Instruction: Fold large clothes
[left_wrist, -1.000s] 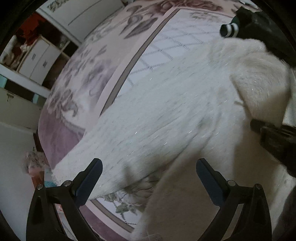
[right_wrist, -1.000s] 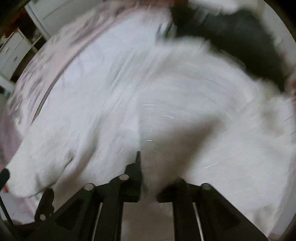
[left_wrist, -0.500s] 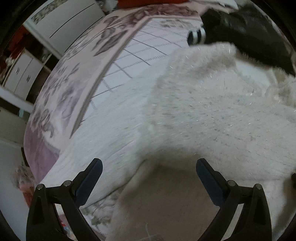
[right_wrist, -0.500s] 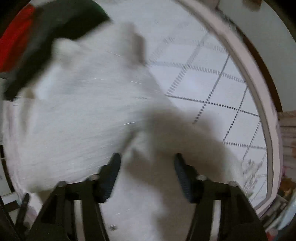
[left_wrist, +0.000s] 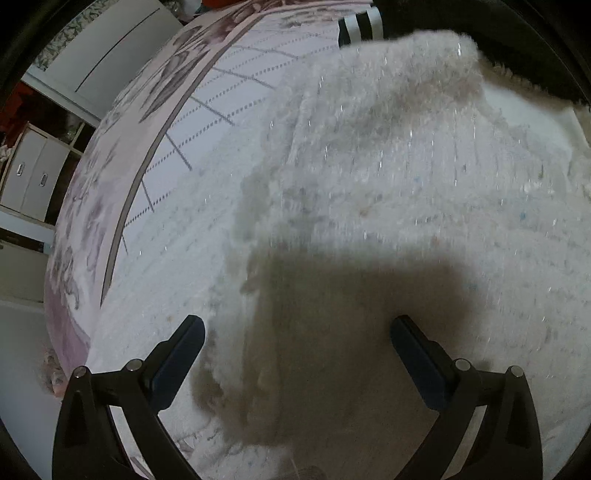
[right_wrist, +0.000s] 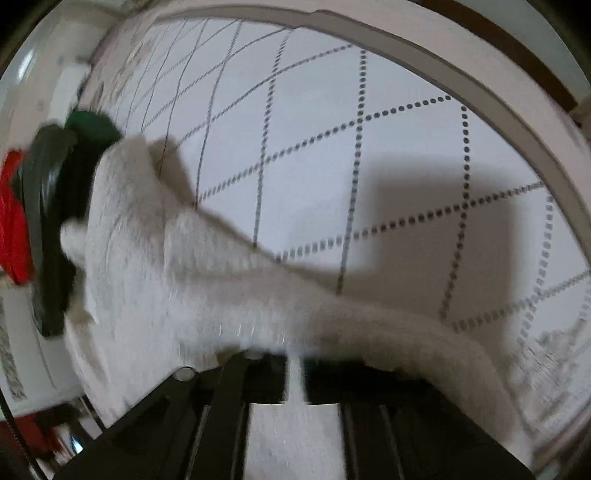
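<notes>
Fluffy white sweater (left_wrist: 388, 177) lies spread on the quilted bed (right_wrist: 388, 155). The right claw (right_wrist: 295, 373) is clamped on a fold of it; the left claw (left_wrist: 295, 354) hovers wide apart, empty. Best to carry the pinched edge low and lay it squarely, avoiding bunching.

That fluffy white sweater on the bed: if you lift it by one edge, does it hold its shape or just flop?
Probably flops: the white sweater sags in soft folds from where the right gripper pinches it. The fuzzy knit looks thick, so likely bulky yet light. That fuzz should grip rather than slip, I'd guess.
</notes>
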